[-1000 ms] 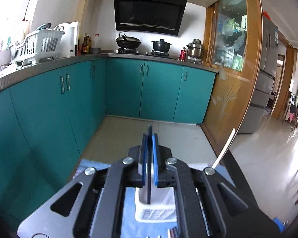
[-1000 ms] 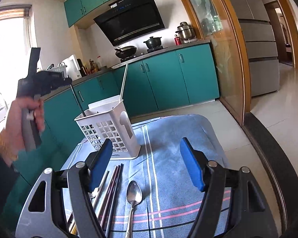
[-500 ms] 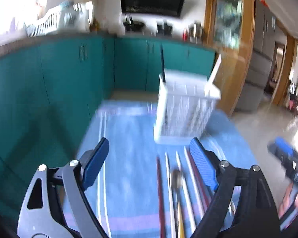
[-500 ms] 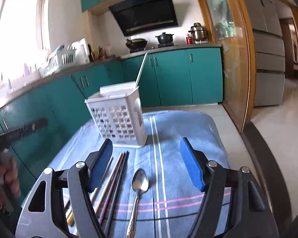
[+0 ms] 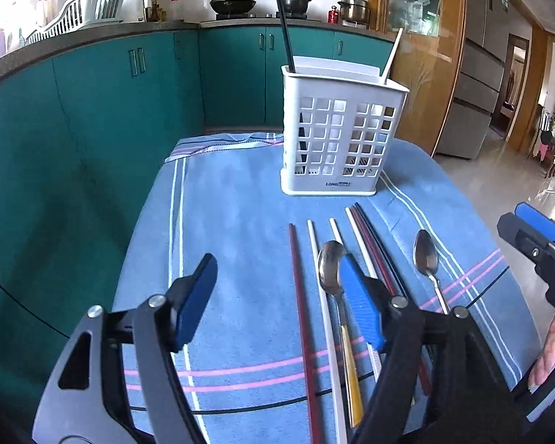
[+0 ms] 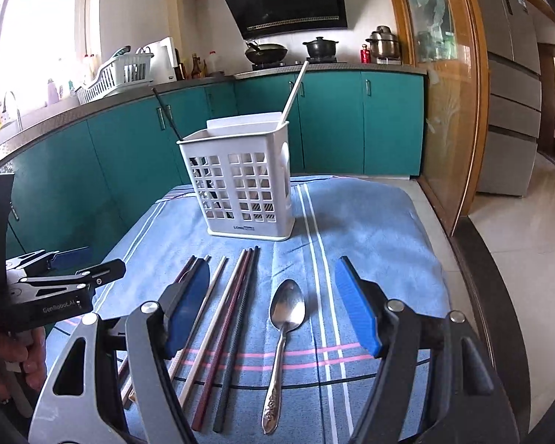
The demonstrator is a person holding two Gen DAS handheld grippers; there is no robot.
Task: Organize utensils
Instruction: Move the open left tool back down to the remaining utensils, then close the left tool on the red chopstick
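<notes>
Left gripper (image 5: 277,296): jaws apart with nothing between the pads; they have just been closing a little after springing wide. Bare cloth lies under the gap.
Right gripper (image 6: 273,303): jaws stand wide, gripping nothing; a spoon's bowl lies on the cloth under the gap.
Nearest to the left claw: a gold-handled spoon (image 5: 331,270) lies just inside its right finger (image 5: 359,307), which covers part of the handle. A dark red chopstick (image 5: 299,296) and a white chopstick (image 5: 320,277) lie between the fingers, towards the right one.
Right of the left claw: more chopsticks (image 5: 370,240), white, dark red and black, lie side by side and pass under the right finger. Beyond them lies a silver spoon (image 5: 425,255), clear of both claws.
Nearest to the right claw: the same silver spoon (image 6: 286,314), handle towards the camera, with patterned end. The bundle of chopsticks (image 6: 236,296) lies just inside and under its left finger (image 6: 187,307).
Beside the claws: each shows at the other's edge, the left one held by a hand (image 6: 14,362).
Ahead of both: a white slotted utensil holder (image 5: 340,140) stands upright on the blue striped cloth (image 5: 233,222), past the utensil tips. A black chopstick (image 5: 286,29) and a white one (image 5: 392,55) already lean inside it.
Farther off: teal cabinets (image 5: 111,103), a dish rack (image 5: 88,11) on the counter, pots (image 6: 320,48) on the stove.
</notes>
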